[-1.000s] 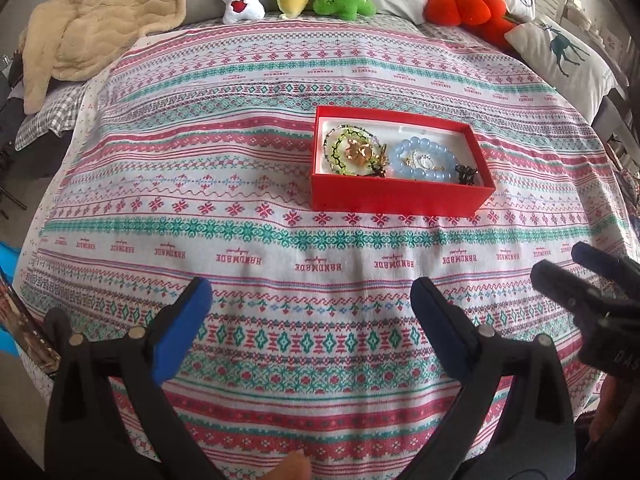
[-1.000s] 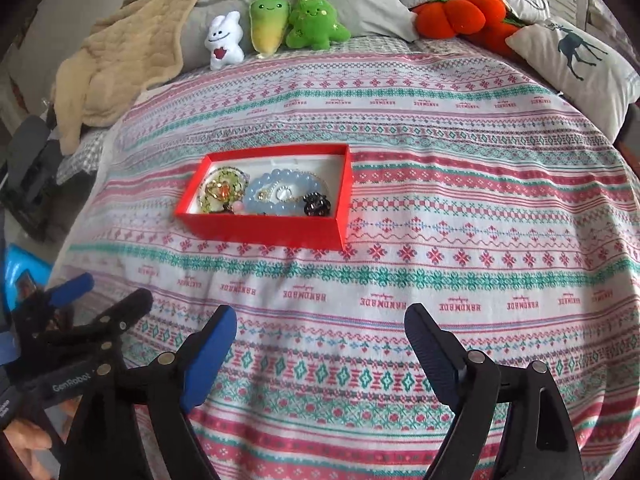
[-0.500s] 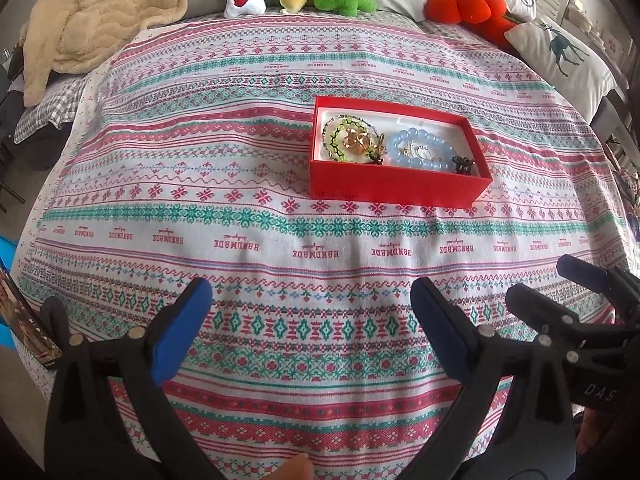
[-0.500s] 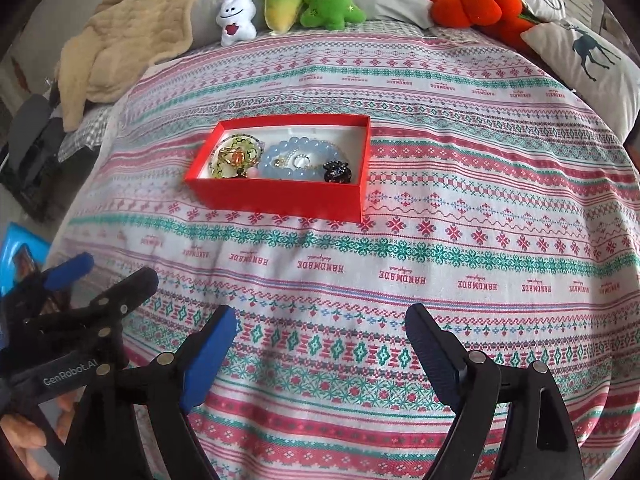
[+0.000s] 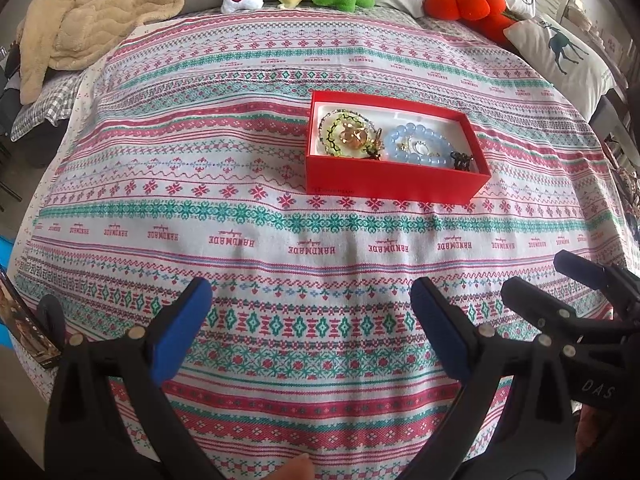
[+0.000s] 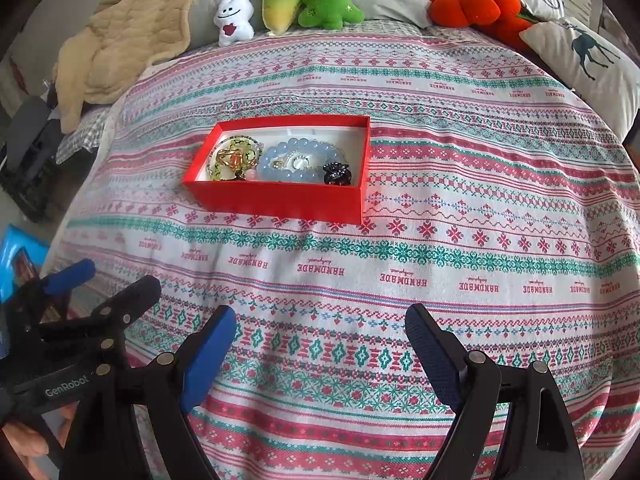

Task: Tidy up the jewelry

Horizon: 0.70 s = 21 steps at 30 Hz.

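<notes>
the shallow red cardboard box with a white lining [image 5: 394,184] sits on the bed's patterned red, green and white knitted-look cover [image 5: 248,216], and all the jewelry in sight is already inside it. at its left end lies a green-and-gold beaded piece coiled round an amber centre [image 5: 347,134]; in the middle, a pale blue bead bracelet [image 5: 416,146]; at the right end, a small black claw clip [image 6: 337,173].

the left tongs [image 5: 310,322] stand wide and hold nothing. the right tongs [image 6: 320,344] are equally wide and empty. both hover low over the cover at the bottom of their frames, with a broad band of bare cover between them and the box.

the relation that matters: in the left wrist view the box lies up and to the right of the gap between the tongs; in the right wrist view it lies up and to the left. so it sits roughly ahead of the space between the two tools, neither clearly nearer. its long axis runs across both frames, the long red front wall facing the tongs, so a forward reach would meet that wall first and would have to come over it to get at the contents.

with everything boxed, the task looks at or near its end, unless pieces are to be taken out and sorted.
</notes>
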{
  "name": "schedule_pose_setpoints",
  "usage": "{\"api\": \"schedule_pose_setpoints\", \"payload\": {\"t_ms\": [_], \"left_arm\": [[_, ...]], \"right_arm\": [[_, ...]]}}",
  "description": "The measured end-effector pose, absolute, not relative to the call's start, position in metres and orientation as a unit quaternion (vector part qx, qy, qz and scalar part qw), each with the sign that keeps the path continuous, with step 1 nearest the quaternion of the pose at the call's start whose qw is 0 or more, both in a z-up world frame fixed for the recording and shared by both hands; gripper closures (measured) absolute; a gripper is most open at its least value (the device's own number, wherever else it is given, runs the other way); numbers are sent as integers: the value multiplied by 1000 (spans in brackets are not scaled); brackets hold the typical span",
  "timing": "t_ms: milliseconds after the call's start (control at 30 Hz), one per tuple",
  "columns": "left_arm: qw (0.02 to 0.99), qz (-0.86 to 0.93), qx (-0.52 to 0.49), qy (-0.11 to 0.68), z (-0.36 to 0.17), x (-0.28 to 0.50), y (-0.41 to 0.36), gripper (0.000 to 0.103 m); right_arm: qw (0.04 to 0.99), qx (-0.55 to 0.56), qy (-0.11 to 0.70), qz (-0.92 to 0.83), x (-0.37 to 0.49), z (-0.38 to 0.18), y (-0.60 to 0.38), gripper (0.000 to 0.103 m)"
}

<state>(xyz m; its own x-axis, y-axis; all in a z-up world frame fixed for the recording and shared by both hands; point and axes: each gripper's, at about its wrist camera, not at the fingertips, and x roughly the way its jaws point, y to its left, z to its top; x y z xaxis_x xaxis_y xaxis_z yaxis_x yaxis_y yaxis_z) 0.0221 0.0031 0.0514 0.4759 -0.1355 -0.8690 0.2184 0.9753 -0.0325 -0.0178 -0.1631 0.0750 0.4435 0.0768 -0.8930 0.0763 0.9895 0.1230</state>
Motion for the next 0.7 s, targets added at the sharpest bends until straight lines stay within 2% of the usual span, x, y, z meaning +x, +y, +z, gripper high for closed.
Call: {"api": "schedule_pose_setpoints", "payload": {"t_ms": [700], "left_arm": [[859, -95, 44, 502, 51, 23, 6, 4]], "right_arm": [[844, 69, 532, -3, -18, 73, -162, 15]]}}
